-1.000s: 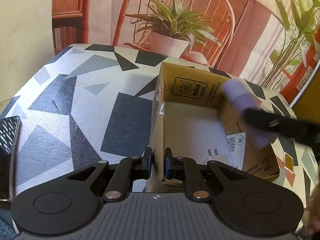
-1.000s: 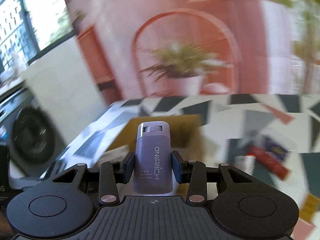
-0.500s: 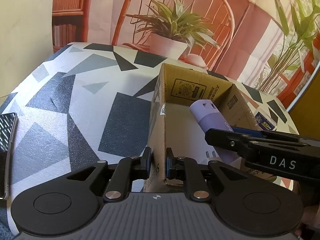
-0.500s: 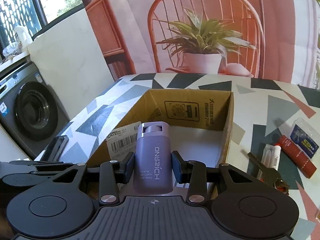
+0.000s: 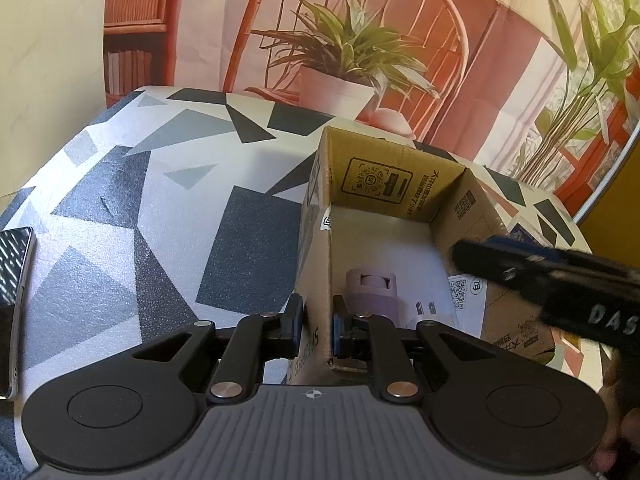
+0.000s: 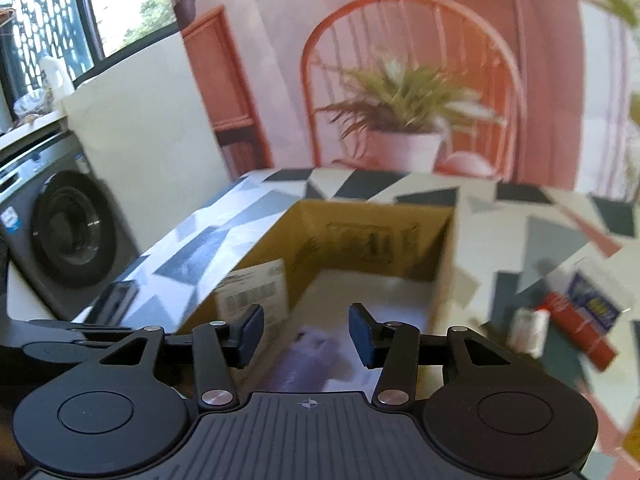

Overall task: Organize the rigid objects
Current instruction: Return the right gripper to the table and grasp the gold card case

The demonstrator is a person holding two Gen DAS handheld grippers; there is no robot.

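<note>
An open cardboard box [image 5: 384, 180] stands on the patterned table. My left gripper [image 5: 317, 326] is shut on the box's near left wall. A lilac bottle [image 5: 371, 288] lies inside the box beside a white plug adapter [image 5: 424, 312]. In the right wrist view my right gripper [image 6: 306, 334] hovers over the box [image 6: 372, 236] with its jaws opening; the lilac bottle [image 6: 308, 356] shows blurred below them, free of the pads. The right gripper's black body [image 5: 560, 284] crosses the box's right wall in the left wrist view.
A phone [image 5: 14, 280] lies at the table's left edge. To the right of the box lie a red tube [image 6: 580, 332], a small white item [image 6: 528, 330] and a blue-printed packet [image 6: 596, 300]. A washing machine [image 6: 60, 232] stands off to the left.
My right gripper carried the lilac bottle over the box, then its jaws parted and the bottle dropped inside. The left gripper kept its hold on the box wall.
</note>
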